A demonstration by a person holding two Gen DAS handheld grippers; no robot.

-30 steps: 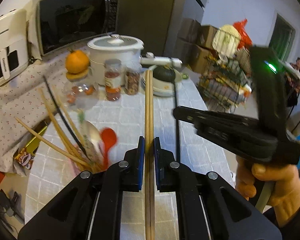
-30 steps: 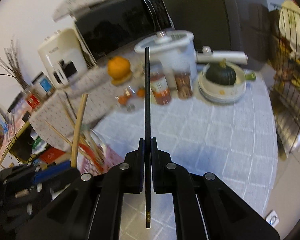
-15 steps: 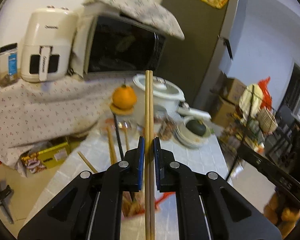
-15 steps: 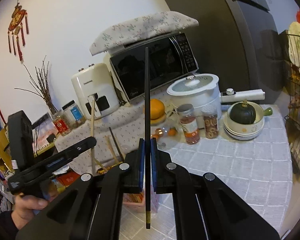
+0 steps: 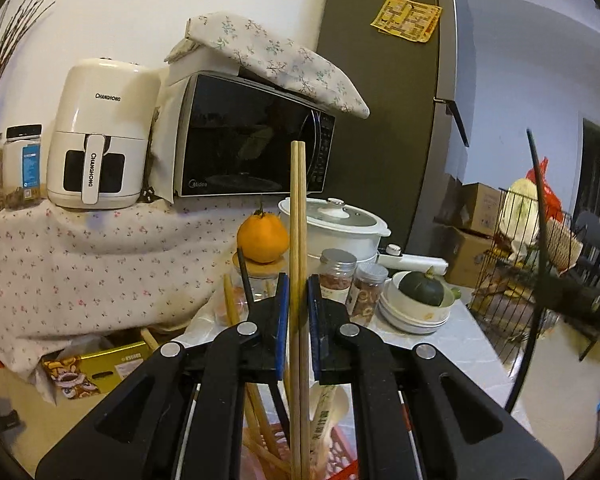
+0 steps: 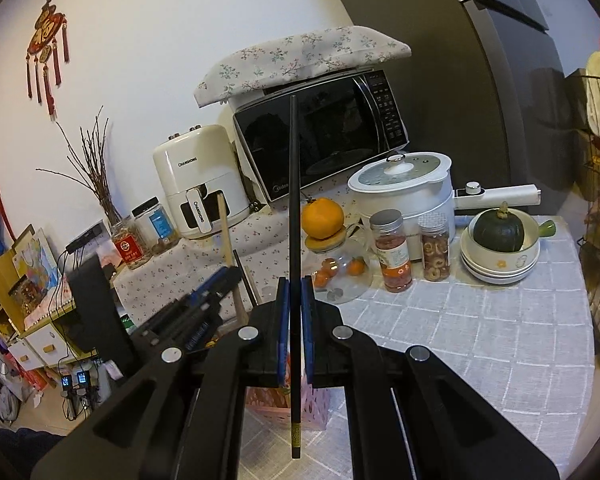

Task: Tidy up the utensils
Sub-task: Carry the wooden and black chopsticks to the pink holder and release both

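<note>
Left gripper (image 5: 295, 308): blue pads pressed on a pair of wooden chopsticks (image 5: 297, 216), held upright, tips in front of the microwave door, lower ends cut off by the bottom of the frame.
Right gripper (image 6: 295, 312): pads pinching 1 black chopstick (image 6: 295, 184), upright; its gold-banded end hangs below the jaws over the table.
Pink basket (image 6: 276, 404): at the table's near left corner, mostly hidden behind the right gripper's jaws; in the left view a red-pink lattice wall (image 5: 342, 454) shows under the left gripper, holding several wooden chopsticks, a black one and a paper sleeve with print too small to read.
Table (image 6: 480, 332): covered in a white grid-pattern cloth.
Glass jar (image 6: 342, 272): middle of the table, small orange fruits inside, wooden lid on top carrying an orange (image 6: 323, 218).
2 spice jars (image 6: 392, 254): just right of the glass jar, silver lids, reddish and tan contents.
Stacked bowls (image 6: 500, 260): toward the right edge, a dark green squash (image 6: 499, 230) in the top bowl.
White pot (image 6: 404, 188): at the far edge, lid on, contents hidden.
Microwave (image 6: 324, 148): beyond the table, cloth draped on top.
Air fryer (image 6: 200, 184): left of the microwave.
Wire rack (image 5: 540, 256): right of the table, contents blurred.
</note>
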